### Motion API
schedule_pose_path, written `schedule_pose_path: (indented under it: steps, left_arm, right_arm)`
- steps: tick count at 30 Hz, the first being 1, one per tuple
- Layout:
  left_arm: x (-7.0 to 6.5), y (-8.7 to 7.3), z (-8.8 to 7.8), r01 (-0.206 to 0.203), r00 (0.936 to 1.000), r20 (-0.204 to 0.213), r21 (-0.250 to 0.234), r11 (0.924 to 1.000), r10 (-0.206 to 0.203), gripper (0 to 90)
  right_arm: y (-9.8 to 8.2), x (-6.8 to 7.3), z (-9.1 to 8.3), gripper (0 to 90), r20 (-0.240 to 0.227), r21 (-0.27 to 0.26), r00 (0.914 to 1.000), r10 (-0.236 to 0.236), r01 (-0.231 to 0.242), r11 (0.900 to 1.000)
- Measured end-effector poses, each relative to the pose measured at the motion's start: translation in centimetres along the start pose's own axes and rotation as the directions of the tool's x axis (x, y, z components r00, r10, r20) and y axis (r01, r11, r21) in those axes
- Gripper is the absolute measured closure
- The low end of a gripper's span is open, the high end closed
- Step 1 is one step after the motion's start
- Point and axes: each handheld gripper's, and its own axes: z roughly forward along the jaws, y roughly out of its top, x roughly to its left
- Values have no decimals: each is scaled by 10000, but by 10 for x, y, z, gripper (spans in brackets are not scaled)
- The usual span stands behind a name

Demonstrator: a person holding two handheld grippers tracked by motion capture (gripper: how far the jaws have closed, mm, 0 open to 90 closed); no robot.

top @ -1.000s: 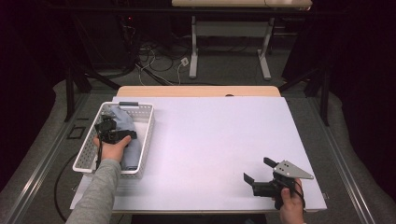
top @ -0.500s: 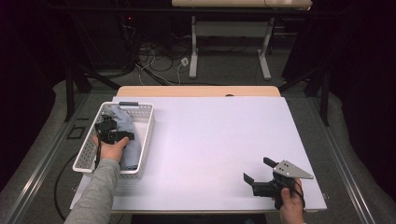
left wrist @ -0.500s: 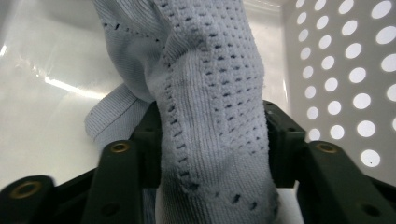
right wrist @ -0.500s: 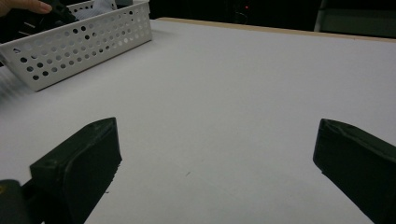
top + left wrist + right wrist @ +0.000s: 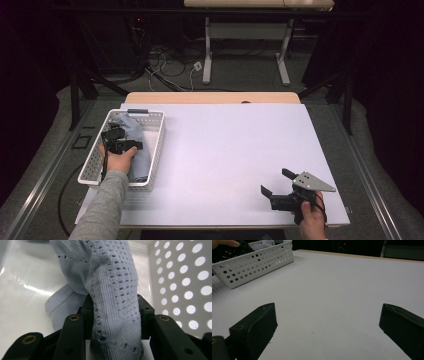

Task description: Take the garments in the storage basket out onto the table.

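A pale blue knitted garment (image 5: 136, 131) lies bunched in a white perforated basket (image 5: 156, 145) at the table's left. My left gripper (image 5: 115, 136) reaches into the basket. Its jaws have just been closing, and in the left gripper view a thick fold of the garment (image 5: 112, 277) is pinched between the black pads of the left gripper (image 5: 116, 312). My right gripper (image 5: 276, 182) rests low over the white table (image 5: 225, 150) near the front right corner. The jaws of the right gripper (image 5: 328, 322) stand wide apart with only bare tabletop between them.
The basket's holed wall (image 5: 180, 277) stands close on the right of the left gripper. From the right gripper view the basket (image 5: 257, 265) sits far off at the upper left. Beyond the table's far wooden edge (image 5: 212, 97) lie cables and desk legs on a dark floor.
In the high view the left gripper's jaws look drawn in on the garment inside the basket. Both hands stay in the same spots.
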Motion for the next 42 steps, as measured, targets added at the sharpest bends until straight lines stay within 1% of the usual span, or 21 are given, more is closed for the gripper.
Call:
schedule_pose_path:
  steps: [7, 11, 12, 13, 15, 18, 20, 21, 22, 24, 26, 27, 29, 31, 32, 33, 34, 37, 38, 40, 42]
  left_arm:
    - [0, 0, -3, -142, 9999, -18, -299, 9995, 142, 617]
    - [-1, -1, -6, -180, 9998, -29, -600, 9980, 178, 618]
    - [0, -1, -7, -304, 9995, -59, -623, 9976, 301, 618]
    - [-1, -2, -9, -260, 9997, -26, -787, 9966, 259, 619]
    - [-1, -2, -10, -277, 9996, 3, -804, 9964, 278, 620]
    - [-2, -3, -12, -218, 9998, -13, -1118, 9935, 218, 622]
    - [-2, -3, -14, -272, 9996, -30, -1234, 9920, 270, 622]
    - [-3, -3, -14, -231, 9997, -29, -1423, 9896, 229, 622]
    - [-3, -4, -17, -354, 9994, -79, -1575, 9869, 346, 622]
    - [-3, -4, -19, -388, 9992, -82, -1660, 9854, 380, 623]
    - [-4, -4, -22, -407, 9992, -101, -1995, 9790, 395, 624]
    - [-4, -4, -22, -407, 9992, -101, -1995, 9790, 395, 624]
    - [-4, -5, -25, -520, 9986, -177, -2116, 9760, 493, 624]
    - [-6, -6, -28, -593, 9982, -231, -2385, 9693, 554, 625]
    - [-6, -6, -28, -593, 9982, -231, -2385, 9693, 554, 625]
    - [-7, -6, -30, -607, 9981, -191, -2496, 9664, 578, 625]
    - [-7, -6, -30, -596, 9982, -208, -2490, 9667, 562, 625]
    - [-8, -8, -34, -649, 9979, -147, -2628, 9627, 632, 624]
    - [-8, -8, -35, -671, 9977, -167, -2690, 9608, 650, 624]
    - [-9, -9, -37, -749, 9972, -226, -2908, 9539, 714, 624]
    - [-10, -9, -40, -712, 9975, -171, -2988, 9517, 692, 624]
  right_arm:
    - [0, 0, 0, 12, 2, -27, 10000, -39, 39, 10000]
    - [0, 0, 0, 12, 38, -29, 10000, -11, 11, 10000]
    - [0, 0, 0, 12, 24, 10, 10000, -25, 25, 10000]
    - [0, 0, 0, 12, 15, 7, 10000, 10, -10, 10000]
    - [0, 0, 0, 12, 9, 9, 10000, 8, -8, 10000]
    - [0, 0, 0, 12, 8, 4, 10000, -16, 16, 10000]
    - [0, 0, 0, 12, 16, -10, 10000, -12, 12, 10000]
    - [0, 0, 0, 12, 11, 8, 10000, 7, -7, 10000]
    - [0, 0, 0, 12, 6, 8, 10000, 14, -14, 10000]
    - [0, 0, 0, 12, 0, 25, 10000, 13, -13, 10000]
    - [0, 0, 0, 12, 11, 8, 10000, 8, -8, 10000]
    - [0, 0, 0, 12, 11, 8, 10000, 8, -8, 10000]
    - [0, 0, 0, 12, 5, 12, 10000, 21, -21, 10000]
    - [0, 1, 0, 12, 39, 27, 10000, 12, -12, 10000]
    - [0, 1, 0, 12, 39, 27, 10000, 12, -12, 10000]
    - [0, 0, 0, 12, 31, 23, 10000, 7, -7, 10000]
    - [0, 0, 0, 12, 25, 8, 10000, 21, -21, 10000]
    - [0, 0, 0, 12, 17, 12, 10000, -14, 14, 10000]
    - [0, 0, 0, 12, 25, 15, 10000, 9, -9, 10000]
    - [0, 0, 0, 12, 35, 3, 10000, 11, -11, 10000]
    - [0, 0, 0, 12, 28, 6, 10000, 23, -23, 10000]
